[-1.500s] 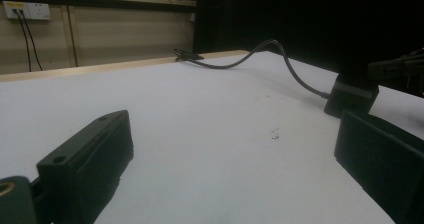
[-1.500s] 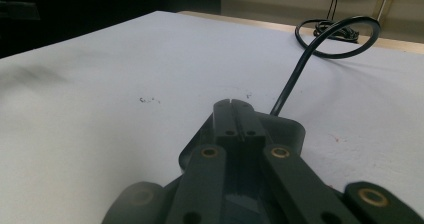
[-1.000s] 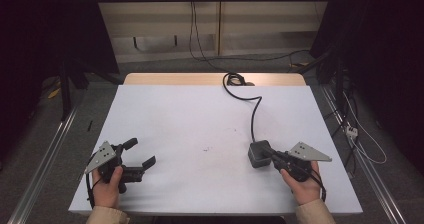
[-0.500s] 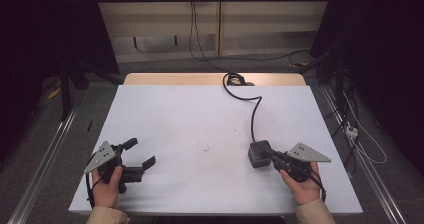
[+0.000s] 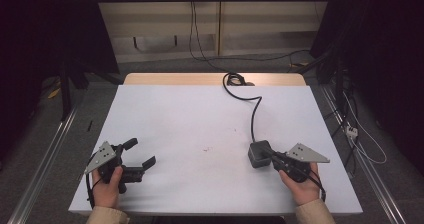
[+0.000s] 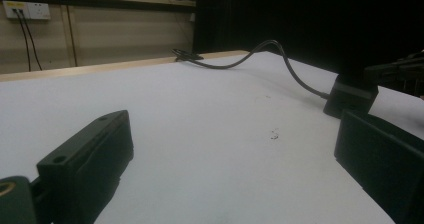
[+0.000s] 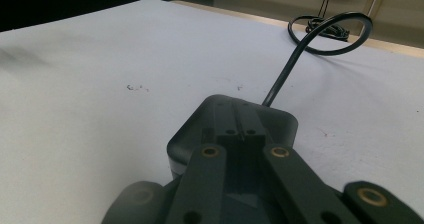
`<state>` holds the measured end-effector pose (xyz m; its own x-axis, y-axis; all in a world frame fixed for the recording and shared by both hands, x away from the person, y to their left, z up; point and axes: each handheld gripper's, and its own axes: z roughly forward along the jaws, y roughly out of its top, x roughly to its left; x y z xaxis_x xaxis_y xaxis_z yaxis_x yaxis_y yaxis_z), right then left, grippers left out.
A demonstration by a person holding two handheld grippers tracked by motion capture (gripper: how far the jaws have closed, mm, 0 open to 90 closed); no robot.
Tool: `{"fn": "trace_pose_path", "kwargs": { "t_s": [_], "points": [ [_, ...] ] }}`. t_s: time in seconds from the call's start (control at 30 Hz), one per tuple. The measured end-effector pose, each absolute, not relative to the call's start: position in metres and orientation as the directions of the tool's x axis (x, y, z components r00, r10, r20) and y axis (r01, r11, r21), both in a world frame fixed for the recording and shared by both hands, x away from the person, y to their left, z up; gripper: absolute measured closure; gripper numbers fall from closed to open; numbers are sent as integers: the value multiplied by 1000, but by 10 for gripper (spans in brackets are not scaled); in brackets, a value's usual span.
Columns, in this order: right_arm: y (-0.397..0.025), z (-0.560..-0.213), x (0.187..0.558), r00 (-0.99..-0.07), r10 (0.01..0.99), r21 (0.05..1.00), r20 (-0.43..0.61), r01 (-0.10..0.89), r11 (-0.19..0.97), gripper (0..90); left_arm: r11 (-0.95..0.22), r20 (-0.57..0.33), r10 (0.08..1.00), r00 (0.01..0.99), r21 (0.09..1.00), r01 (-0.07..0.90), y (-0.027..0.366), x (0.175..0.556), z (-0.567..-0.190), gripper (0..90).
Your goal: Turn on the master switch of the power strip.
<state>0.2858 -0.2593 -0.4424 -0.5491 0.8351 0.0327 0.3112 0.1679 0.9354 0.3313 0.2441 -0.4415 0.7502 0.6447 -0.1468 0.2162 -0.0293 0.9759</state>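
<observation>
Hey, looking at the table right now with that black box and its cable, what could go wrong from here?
1. The right gripper has its jaws together over the black box, not around it. If it pushes, the box will likely slide on the smooth white table instead of being held.
2. The cable runs from the box to a coil at the far edge. Dragging the box could pull it taut and tug back.
3. The left gripper rests open, far off, so it cannot steady the box.
</observation>
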Motion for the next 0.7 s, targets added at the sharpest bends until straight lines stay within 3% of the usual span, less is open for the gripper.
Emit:
{"fn": "trace_pose_path", "kwargs": {
  "t_s": [0.7],
  "points": [
    [-260, -444, 286, -543, 838, 937, 55, 317, 145, 900, -33, -142, 644, 752, 977, 213, 244, 331, -441, 20]
  ]
}}
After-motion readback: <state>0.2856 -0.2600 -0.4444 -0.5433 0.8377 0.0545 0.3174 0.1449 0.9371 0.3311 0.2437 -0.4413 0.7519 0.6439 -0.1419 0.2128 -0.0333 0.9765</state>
